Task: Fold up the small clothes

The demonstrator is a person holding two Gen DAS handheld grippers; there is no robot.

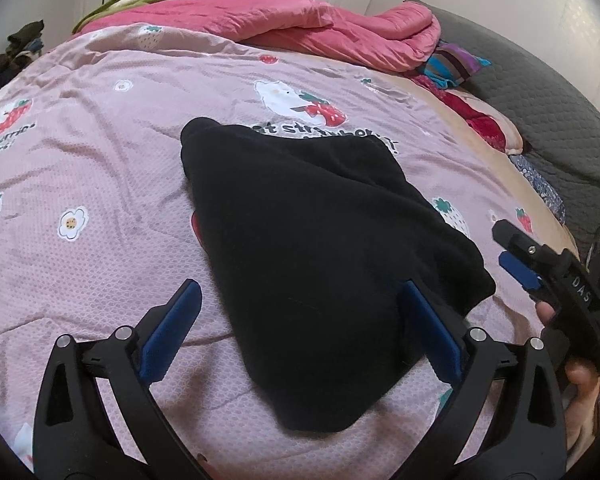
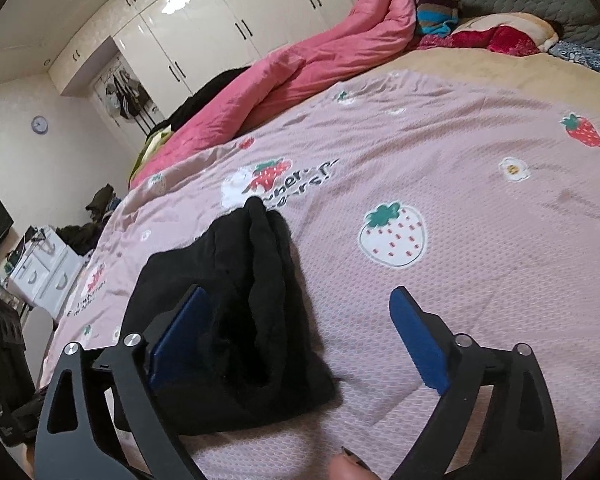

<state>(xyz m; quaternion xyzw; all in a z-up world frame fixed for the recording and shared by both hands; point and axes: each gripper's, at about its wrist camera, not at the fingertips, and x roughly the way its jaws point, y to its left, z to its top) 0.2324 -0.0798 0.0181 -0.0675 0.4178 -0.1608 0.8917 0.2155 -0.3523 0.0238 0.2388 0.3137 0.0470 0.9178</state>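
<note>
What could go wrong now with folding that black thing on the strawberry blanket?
1. The black garment lies in a lopsided, bunched shape, so another fold might come out crooked.
2. Both tools are open, and the left tool hangs right over the cloth. Closing too deep could pinch the pink strawberry blanket underneath too.
3. The right tool has one finger over the garment's thick rolled edge, so it might grab only some layers and undo the fold.

Black garment (image 1: 320, 248) on strawberry-print quilt (image 1: 100, 168), between spread jaws.
</note>
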